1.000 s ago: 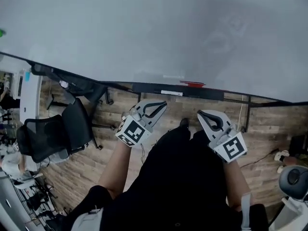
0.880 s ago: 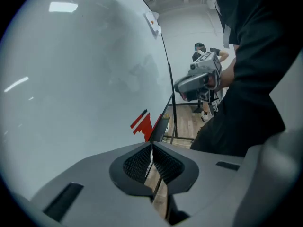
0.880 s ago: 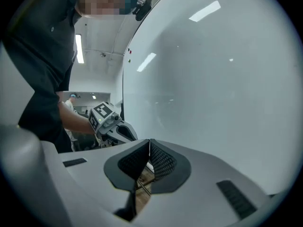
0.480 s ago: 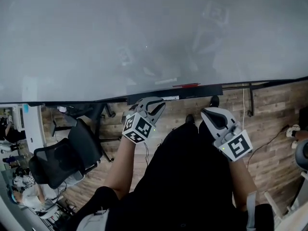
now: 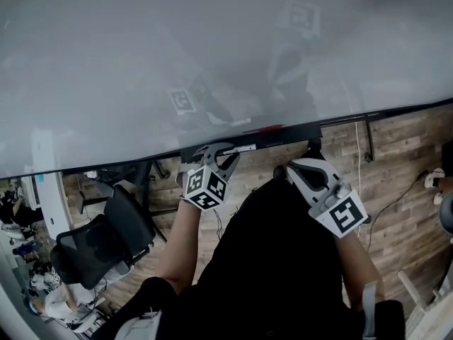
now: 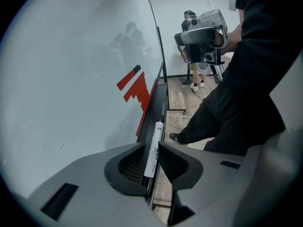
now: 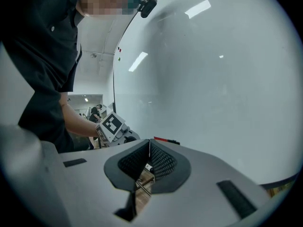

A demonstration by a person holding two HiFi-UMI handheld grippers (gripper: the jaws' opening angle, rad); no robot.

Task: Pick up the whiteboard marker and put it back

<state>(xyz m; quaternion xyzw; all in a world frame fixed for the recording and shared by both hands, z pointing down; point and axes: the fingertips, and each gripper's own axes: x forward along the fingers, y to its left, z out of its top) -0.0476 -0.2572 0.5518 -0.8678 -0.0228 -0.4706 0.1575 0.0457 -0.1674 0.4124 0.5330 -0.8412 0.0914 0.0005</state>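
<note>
The white whiteboard marker (image 5: pixel 242 148) lies in the black tray (image 5: pixel 287 134) under the big whiteboard (image 5: pixel 212 48). My left gripper (image 5: pixel 225 152) is at the marker's left end. In the left gripper view the marker (image 6: pixel 153 148) runs lengthwise between the jaws of that gripper (image 6: pixel 152 144). The jaws stand narrowly open, with a thin dark gap on the marker's left side. The marker still rests along the tray (image 6: pixel 159 100). My right gripper (image 5: pixel 296 167) hangs lower right of the tray, and its own view shows the right gripper (image 7: pixel 149 142) shut on nothing.
A red object (image 5: pixel 263 128) sits on the board's lower edge right of the marker. An office chair (image 5: pixel 106 239) stands at the left on the wooden floor. The board's stand leg (image 5: pixel 367 144) is at the right. The person's dark trousers (image 5: pixel 276 261) fill the middle.
The left gripper has moved up to the tray and now straddles the marker's end. The right gripper has kept its place below the tray. The view has tilted further up the board.
</note>
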